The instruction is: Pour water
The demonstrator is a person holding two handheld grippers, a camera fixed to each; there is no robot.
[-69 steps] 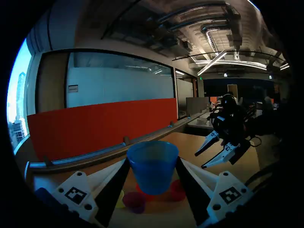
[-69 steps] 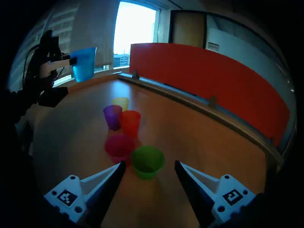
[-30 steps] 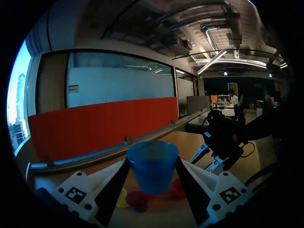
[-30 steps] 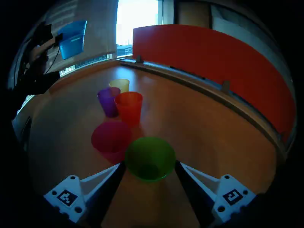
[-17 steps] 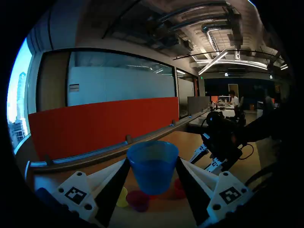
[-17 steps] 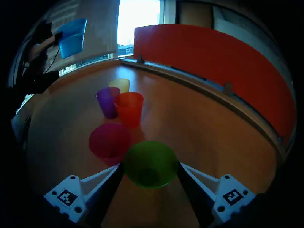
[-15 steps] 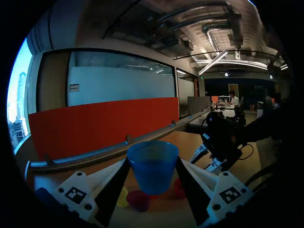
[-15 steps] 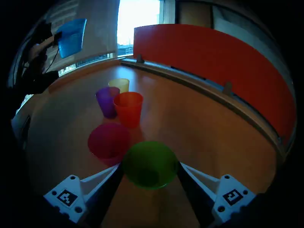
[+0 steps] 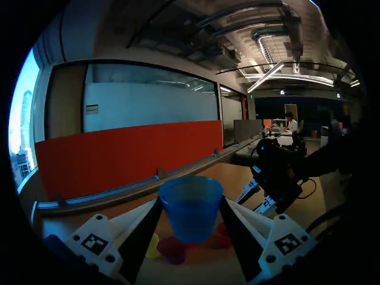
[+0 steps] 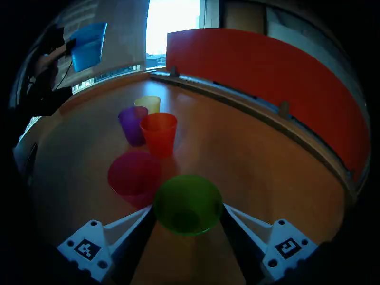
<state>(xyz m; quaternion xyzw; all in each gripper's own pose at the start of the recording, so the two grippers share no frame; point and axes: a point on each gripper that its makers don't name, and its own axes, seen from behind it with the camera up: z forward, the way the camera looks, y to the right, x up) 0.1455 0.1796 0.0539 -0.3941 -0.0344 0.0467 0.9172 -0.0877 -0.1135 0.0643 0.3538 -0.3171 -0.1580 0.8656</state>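
A blue cup [image 9: 191, 207] part-filled with water is held upright in the air, with my left gripper [image 9: 191, 213] shut on its sides. In the right gripper view the blue cup [image 10: 88, 45] hangs high at the far left, with the left gripper [image 10: 71, 46] and a hand behind it. A green cup [image 10: 187, 204] stands on the wooden table [image 10: 256, 161]; my right gripper [image 10: 188, 211] has both fingers against its sides. In the left gripper view the right gripper [image 9: 255, 198] hangs low over the table, right of the blue cup.
Beyond the green cup stand a magenta cup [image 10: 133, 176], an orange cup [image 10: 159, 133], a purple cup [image 10: 131, 124] and a yellow cup [image 10: 148, 103]. A red partition [image 10: 266, 80] with a metal rail lines the table's far edge. A window is at the far end.
My right gripper moved forward and down until the green cup sat between its fingers, then the fingers closed in on it. The left gripper has held the blue cup still.
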